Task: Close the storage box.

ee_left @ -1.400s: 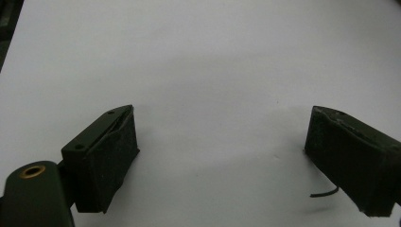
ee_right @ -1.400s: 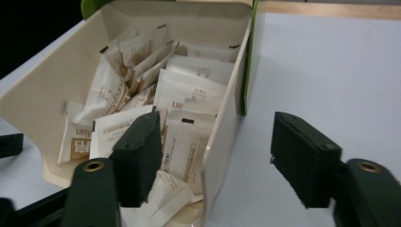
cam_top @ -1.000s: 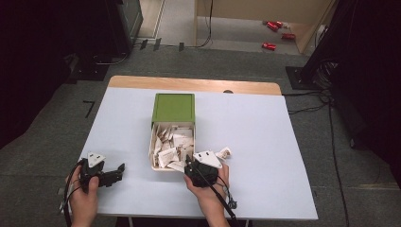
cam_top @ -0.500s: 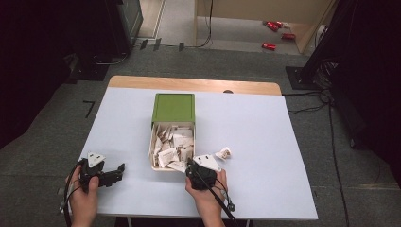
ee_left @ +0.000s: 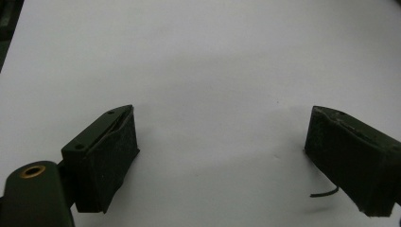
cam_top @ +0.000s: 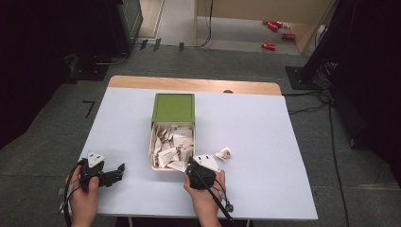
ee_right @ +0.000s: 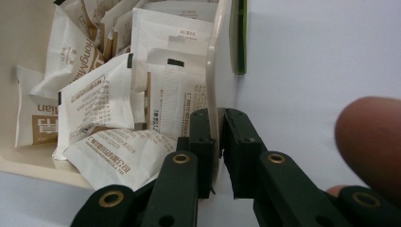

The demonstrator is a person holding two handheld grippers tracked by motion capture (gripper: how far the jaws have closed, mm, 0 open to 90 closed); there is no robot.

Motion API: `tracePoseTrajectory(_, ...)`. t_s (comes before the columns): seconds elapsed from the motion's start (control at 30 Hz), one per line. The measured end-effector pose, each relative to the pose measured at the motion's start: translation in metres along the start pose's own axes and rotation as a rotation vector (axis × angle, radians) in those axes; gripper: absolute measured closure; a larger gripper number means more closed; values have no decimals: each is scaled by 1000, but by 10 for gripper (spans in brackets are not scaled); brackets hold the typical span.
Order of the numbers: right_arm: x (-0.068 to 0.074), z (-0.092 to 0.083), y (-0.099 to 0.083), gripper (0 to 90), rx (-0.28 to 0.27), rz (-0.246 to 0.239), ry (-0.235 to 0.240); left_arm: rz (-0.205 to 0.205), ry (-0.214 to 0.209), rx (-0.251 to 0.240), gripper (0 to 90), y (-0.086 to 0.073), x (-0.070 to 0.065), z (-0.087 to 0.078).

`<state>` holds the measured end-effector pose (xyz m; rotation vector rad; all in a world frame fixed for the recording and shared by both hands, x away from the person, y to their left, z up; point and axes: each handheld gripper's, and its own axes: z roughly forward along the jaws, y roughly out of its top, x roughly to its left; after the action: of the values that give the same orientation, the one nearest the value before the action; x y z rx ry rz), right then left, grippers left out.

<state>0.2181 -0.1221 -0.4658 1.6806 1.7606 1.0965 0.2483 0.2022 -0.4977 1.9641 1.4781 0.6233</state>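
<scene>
A green box (cam_top: 174, 106) stands mid-table with its cream drawer (cam_top: 152, 151) pulled out toward me, full of white sachets (cam_top: 172, 142). My right gripper (cam_top: 191, 166) is at the drawer's near right corner. In the right gripper view its jaws have just been closing, and the right gripper (ee_right: 218, 118) now clamps the drawer's thin cream side wall (ee_right: 213, 71), one pad inside by the sachets (ee_right: 94, 99), one outside. My left gripper (cam_top: 118, 172) rests at the table's near left; the left gripper (ee_left: 220, 142) stands wide open over bare tabletop with nothing between the pads.
One loose sachet (cam_top: 223, 153) lies on the white table (cam_top: 265, 142) just right of the drawer, close to my right hand. A thumb (ee_right: 371, 142) shows at the right of the right gripper view. The table's wooden far edge (cam_top: 189, 84) lies behind the box.
In the high view the right hand has barely shifted at the drawer's near right corner. The left hand, the box and the loose sachet lie as before.
</scene>
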Motion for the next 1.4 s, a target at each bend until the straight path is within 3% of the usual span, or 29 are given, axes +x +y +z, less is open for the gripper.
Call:
tracePoseTrajectory(0.2, 1, 1, 4, 847, 15, 6, -9, 0, 0, 0, 107, 0, 0, 0)
tracePoseTrajectory(0.37, 3, 2, 10, 845, 26, 58, -21, 0, 0, -1, 107, 0, 0, 0)
tracePoseTrajectory(0.77, 4, 14, 20, 839, 30, 82, -24, 0, 0, -1, 107, 0, 0, 0)
tracePoseTrajectory(1.4, 0, 40, 34, 850, 0, 40, -40, 0, 0, -1, 107, 0, 0, 0)
